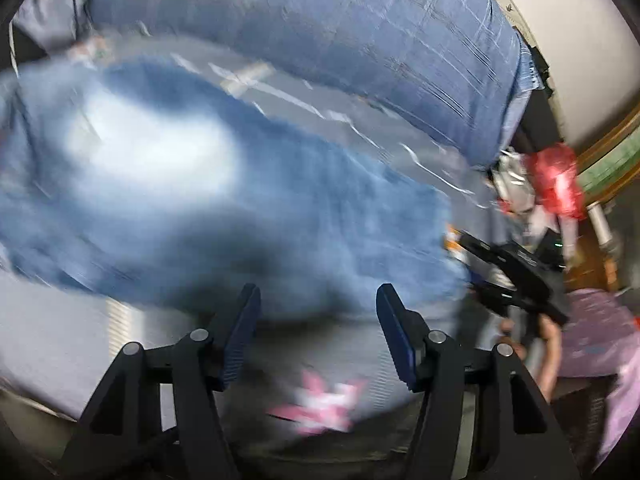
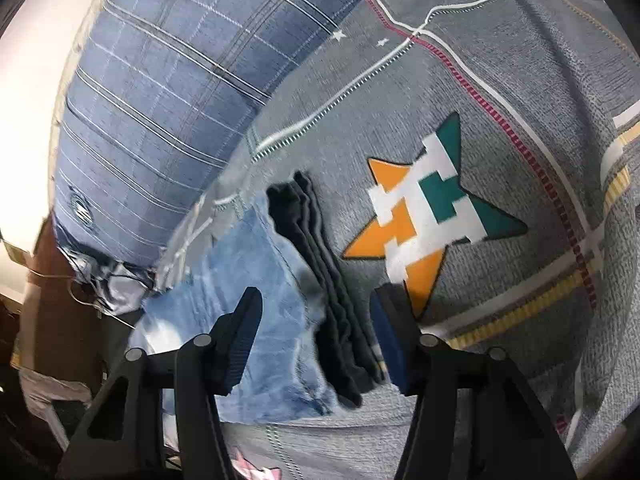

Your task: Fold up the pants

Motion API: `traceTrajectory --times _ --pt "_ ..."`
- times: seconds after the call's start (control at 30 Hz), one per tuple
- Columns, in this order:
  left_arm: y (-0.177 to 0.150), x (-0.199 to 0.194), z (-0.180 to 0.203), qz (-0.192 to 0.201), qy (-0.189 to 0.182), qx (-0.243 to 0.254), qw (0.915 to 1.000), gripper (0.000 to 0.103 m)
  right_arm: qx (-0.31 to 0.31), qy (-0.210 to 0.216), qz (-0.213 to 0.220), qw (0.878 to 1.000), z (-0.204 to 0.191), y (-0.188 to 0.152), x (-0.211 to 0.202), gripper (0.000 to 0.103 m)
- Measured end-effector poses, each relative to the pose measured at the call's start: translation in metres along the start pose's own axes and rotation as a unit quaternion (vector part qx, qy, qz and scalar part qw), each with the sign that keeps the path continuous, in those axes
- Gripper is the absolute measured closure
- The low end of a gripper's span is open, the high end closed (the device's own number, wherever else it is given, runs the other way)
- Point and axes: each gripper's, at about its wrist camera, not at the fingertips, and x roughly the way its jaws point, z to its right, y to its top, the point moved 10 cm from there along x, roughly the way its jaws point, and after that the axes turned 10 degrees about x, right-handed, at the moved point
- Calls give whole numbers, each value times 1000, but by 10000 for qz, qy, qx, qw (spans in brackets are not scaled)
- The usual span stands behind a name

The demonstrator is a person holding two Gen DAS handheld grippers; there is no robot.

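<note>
The light blue denim pants (image 1: 208, 208) lie on a grey patterned bedsheet (image 1: 120, 328); the left wrist view is blurred by motion. My left gripper (image 1: 318, 300) is open and empty at the near edge of the pants. In the right wrist view the pants (image 2: 256, 280) lie folded beside a stack of dark folded clothes (image 2: 320, 264). My right gripper (image 2: 316, 308) is open and empty just above both. The right gripper (image 1: 516, 280) also shows at the right in the left wrist view.
A blue plaid pillow (image 2: 160, 80) lies behind the pants, also in the left wrist view (image 1: 360, 40). The grey sheet (image 2: 500, 300) bears an orange and green star (image 2: 428, 216). A red bag (image 1: 556, 180) and purple fabric (image 1: 600, 332) sit beyond the bed's right edge.
</note>
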Motion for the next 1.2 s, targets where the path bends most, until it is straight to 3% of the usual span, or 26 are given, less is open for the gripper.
traceTrajectory --times 0.07,0.23,0.4,0.5,0.67,0.97,1.07,1.2 --pt "-10 19 26 -231 -485 -256 9982 41 -17 -15 79 10000 -1 2 -3 46" --pt "-22 61 69 -570 -967 -795 9905 36 -48 24 217 9998 1 6 -15 45" --pt "-26 89 94 -684 -861 -925 9896 36 -69 280 228 9993 -1 7 -25 45" --pt "-23 95 102 -602 -555 -700 9942 36 -168 401 191 9989 -5 4 -27 45" --pt "-21 104 107 -455 -21 -365 9983 36 -218 402 97 9989 -10 -1 -24 45" --pt "-17 119 109 -460 226 -218 9984 36 -202 288 83 9993 -7 -1 -20 45" --pt "-15 122 103 -539 -104 -605 9967 36 -159 254 125 9995 -6 0 -20 45" --pt "-10 124 92 -665 -828 -1402 9844 36 -116 226 145 9996 -3 1 -20 45"
